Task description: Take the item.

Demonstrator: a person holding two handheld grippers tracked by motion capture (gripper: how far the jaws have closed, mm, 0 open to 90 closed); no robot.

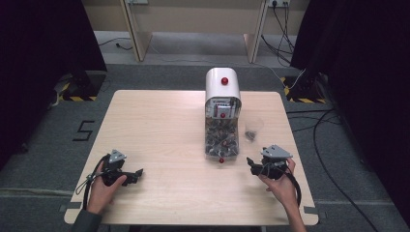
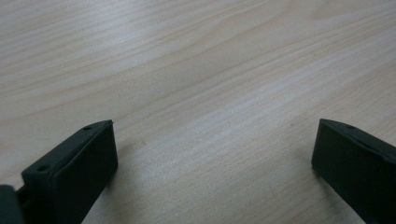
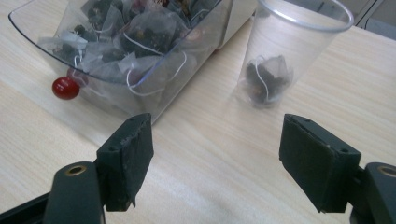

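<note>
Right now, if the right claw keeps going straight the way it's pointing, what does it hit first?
Probably the clear plastic cup with a tea bag inside, though depth is hard to judge. The right claw is open, and the clear drawer of tea bags lies just left of that line.

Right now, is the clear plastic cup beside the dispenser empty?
No, the clear plastic cup holds one dark pyramid tea bag at its bottom.

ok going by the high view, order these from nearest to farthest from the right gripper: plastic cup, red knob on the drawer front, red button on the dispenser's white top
From the right gripper:
1. Plastic cup, just beyond it.
2. Red knob, to its left; too close to the cup to rank surely.
3. Red button, far back on top.
</note>
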